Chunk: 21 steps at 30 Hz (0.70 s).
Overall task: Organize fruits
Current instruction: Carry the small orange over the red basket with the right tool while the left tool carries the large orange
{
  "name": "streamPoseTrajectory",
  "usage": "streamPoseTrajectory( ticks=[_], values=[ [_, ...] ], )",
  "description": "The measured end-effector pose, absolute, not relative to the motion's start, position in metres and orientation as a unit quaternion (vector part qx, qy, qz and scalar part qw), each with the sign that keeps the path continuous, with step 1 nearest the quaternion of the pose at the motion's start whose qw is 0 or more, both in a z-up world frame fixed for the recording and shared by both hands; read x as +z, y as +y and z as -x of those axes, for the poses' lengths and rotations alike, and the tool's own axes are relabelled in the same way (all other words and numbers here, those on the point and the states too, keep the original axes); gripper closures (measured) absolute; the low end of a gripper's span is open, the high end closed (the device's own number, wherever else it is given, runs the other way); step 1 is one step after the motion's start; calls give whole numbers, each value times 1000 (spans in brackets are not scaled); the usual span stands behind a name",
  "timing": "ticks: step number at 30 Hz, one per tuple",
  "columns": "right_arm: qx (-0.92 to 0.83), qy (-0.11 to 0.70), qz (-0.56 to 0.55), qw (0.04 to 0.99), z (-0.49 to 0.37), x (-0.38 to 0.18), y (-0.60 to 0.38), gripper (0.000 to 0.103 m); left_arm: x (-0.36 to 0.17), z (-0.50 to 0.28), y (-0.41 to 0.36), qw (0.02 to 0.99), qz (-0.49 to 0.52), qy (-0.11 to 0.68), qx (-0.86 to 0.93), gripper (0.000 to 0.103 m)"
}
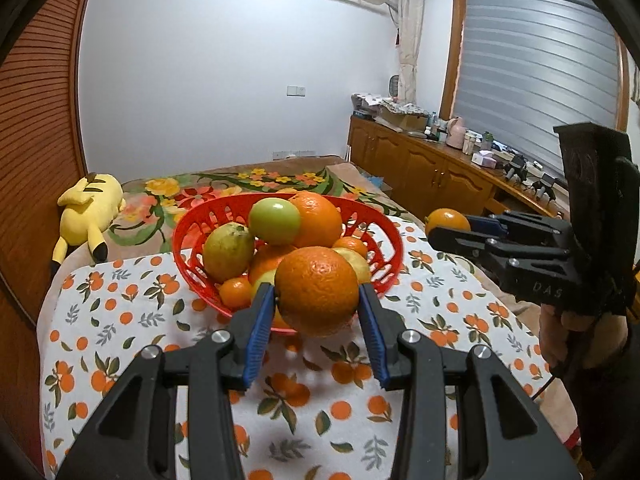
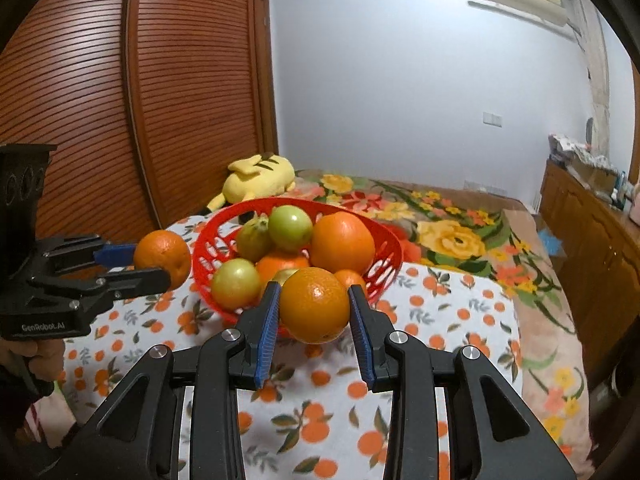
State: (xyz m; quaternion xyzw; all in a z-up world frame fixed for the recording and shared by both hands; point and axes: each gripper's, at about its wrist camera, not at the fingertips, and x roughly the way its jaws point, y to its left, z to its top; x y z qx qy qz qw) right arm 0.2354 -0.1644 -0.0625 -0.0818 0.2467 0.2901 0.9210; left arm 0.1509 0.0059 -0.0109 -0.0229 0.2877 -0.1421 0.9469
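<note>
A red slotted basket [image 1: 188, 224] [image 2: 208, 236] sits on the orange-print cloth, piled with several oranges and green fruits. My left gripper [image 1: 318, 296] is shut on a large orange [image 1: 316, 290] and holds it in the air just in front of the basket; it also shows in the right wrist view [image 2: 160, 268] at the basket's left with that orange [image 2: 162, 256]. My right gripper [image 2: 314, 304] is shut on another orange [image 2: 314, 304] in front of the basket; in the left wrist view it [image 1: 440, 232] holds its orange [image 1: 447, 220] to the basket's right.
The table cloth [image 1: 120, 320] ends at the bed with a floral blanket [image 1: 240, 184] and a yellow plush toy [image 1: 90, 208]. A wooden wardrobe [image 2: 160, 80] stands on the left, a cluttered wooden cabinet [image 1: 440, 160] on the right.
</note>
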Motion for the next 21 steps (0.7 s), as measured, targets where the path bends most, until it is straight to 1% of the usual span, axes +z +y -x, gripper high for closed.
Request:
streamPoseTrajectory(
  ticks=[8,16,17,19,21],
  values=[
    [289,266,99,914,-285,-74,-149,70,-22,-189,7,942,23,303,-144,62],
    [282,279,100,912,-316,-85,-151,69,-28,-214,1,938,19,312,-149,62],
    [284,282,95,912,-319,-86,-153,68,-29,-217,0,938,18,312,-149,62],
    [285,282,91,912,-323,-87,-155,63,-30,-222,0,937,19,315,-150,62],
    [286,283,91,911,-325,-87,-156,63,-31,-226,-1,937,18,317,-150,62]
  ],
)
